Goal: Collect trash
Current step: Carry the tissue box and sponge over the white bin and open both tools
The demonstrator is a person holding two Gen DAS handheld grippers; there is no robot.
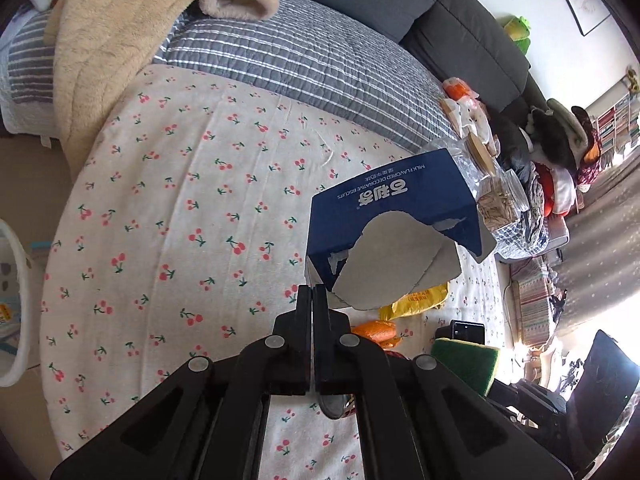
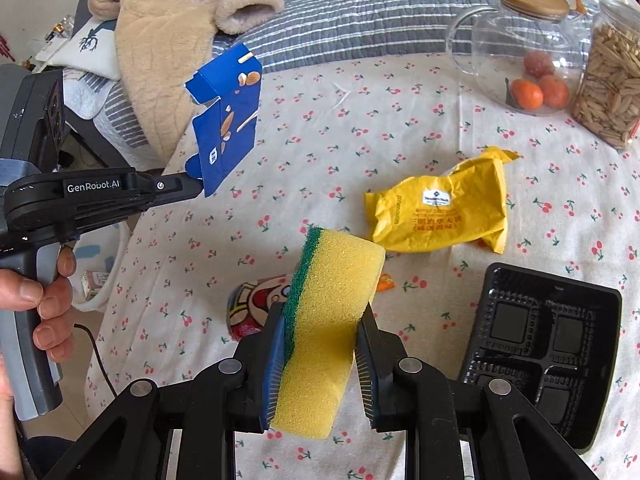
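A worktop (image 2: 320,152) draped in a cherry-print cloth was seen filling both views, with a striped grey quilt (image 1: 304,60) and a beige fleece garment (image 2: 160,40) lying beyond its far edge. Toward the right of the cloth, a glass jug (image 2: 516,60) with a bamboo lid and oranges inside was stood beside a jar of seeds (image 2: 608,80).

Of the trash, a black plastic tray (image 2: 540,344) was left lying near the right gripper; it was judged light, thin and flexible, best pinched at its rim. A crumpled yellow snack wrapper (image 2: 440,212) was lying flat in mid-cloth, judged almost weightless and slippery, so a raised fold would offer the surest hold. A printed can (image 2: 248,304) lay partly hidden behind the sponge.

The torn blue biscuit box (image 1: 392,216) was held clear of the cloth, off to the left side, by the left gripper (image 1: 312,292), whose jaws were pressed together on a lower corner of the card. The box was judged empty, light and easily creased, liable to swing from so small a hold.

The right gripper (image 2: 320,332) was clamped on a yellow sponge (image 2: 332,312) with a green scouring face, visibly squeezed between the pads.
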